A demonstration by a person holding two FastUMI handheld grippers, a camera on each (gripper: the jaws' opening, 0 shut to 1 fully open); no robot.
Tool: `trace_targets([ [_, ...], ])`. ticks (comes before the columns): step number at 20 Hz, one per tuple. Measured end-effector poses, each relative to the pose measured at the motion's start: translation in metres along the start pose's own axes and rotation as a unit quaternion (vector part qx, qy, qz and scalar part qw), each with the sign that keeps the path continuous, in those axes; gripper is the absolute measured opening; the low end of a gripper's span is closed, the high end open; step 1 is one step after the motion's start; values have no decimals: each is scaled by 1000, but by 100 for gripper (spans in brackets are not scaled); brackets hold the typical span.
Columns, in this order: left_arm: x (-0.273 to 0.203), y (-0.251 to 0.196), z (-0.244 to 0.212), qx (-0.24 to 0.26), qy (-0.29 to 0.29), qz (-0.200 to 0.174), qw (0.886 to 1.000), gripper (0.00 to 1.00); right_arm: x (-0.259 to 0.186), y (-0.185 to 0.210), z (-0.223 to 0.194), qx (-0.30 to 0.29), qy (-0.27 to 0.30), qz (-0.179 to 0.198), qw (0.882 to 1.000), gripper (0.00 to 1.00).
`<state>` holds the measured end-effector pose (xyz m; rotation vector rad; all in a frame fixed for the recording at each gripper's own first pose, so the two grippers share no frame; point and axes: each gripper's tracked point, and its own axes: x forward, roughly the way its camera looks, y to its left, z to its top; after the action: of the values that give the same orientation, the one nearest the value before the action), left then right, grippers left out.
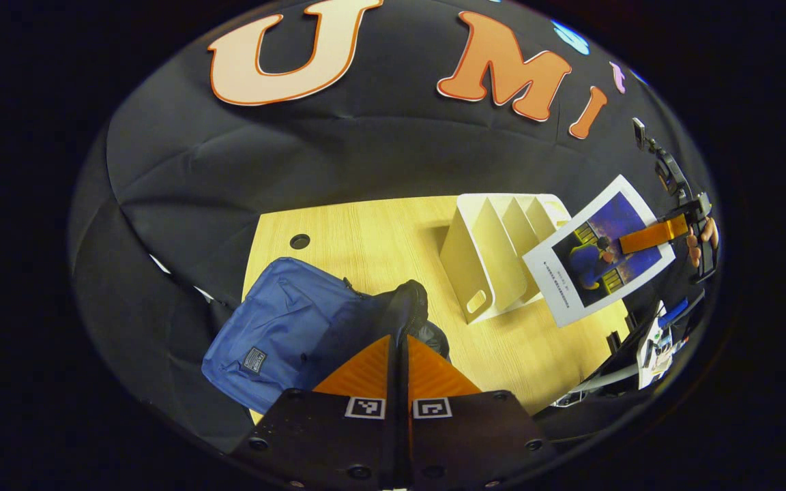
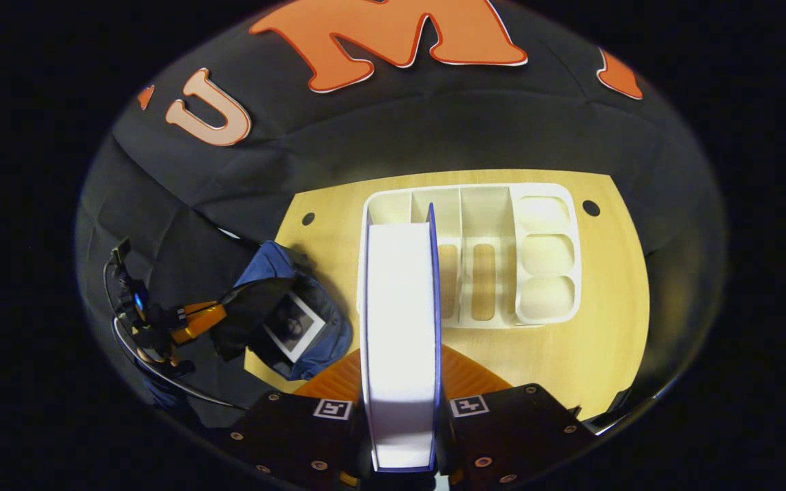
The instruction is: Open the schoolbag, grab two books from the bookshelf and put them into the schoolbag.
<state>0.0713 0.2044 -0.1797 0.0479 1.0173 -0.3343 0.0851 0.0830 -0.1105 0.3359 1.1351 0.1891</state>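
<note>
In the left gripper view, one blue fabric schoolbag [image 1: 284,334] is seen lying on the pale wooden counter [image 1: 372,245], near its left edge, with its dark lining turned out at the opening. The left gripper [image 1: 398,361] is held just above that opening, and its two fingers [image 1: 366,372] are pressed close together with only a thin slit between them; whether the bag's black flap is pinched there cannot be told. One cream, smooth, rigid bookshelf [image 1: 495,259] with slanted dividers is placed to the right of the bag, apart from it. One book [image 1: 598,252], flat and rectangular with a white border around a dark blue cover picture, is held in the air beside the bookshelf by the right gripper [image 1: 645,235].

In the right gripper view, the same book [image 2: 400,341] is seen edge-on, its white page block clamped between the two fingers [image 2: 464,375] of the right gripper [image 2: 400,382]. The bookshelf [image 2: 543,252] is seen from above, with upright slots and three rounded trays. A second book [image 2: 293,326] is seen lying inside the open schoolbag [image 2: 325,327], next to the left gripper [image 2: 202,320].
</note>
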Motion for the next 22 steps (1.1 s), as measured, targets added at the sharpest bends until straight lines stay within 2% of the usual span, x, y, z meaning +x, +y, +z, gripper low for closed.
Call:
trace_targets([
  [3, -2, 3, 1, 3, 0, 8, 1000, 0, 8, 33, -21, 31, 0, 58, 998, 37],
  [6, -4, 3, 0, 9, 4, 12, 1000, 1, 28, 63, -43, 46, -7, 94, 994, 37],
  [9, -6, 4, 1, 20, 7, 16, 1000, 0, 50, 92, -51, 89, -10, 134, 987, 37],
  [17, -8, 6, 5, 37, 8, 21, 999, 1, 120, 152, -67, 144, 8, 163, 976, 37],
  [22, -9, 6, 2, 23, 4, 15, 1000, 1, 156, 187, -76, 169, 19, 174, 970, 37],
])
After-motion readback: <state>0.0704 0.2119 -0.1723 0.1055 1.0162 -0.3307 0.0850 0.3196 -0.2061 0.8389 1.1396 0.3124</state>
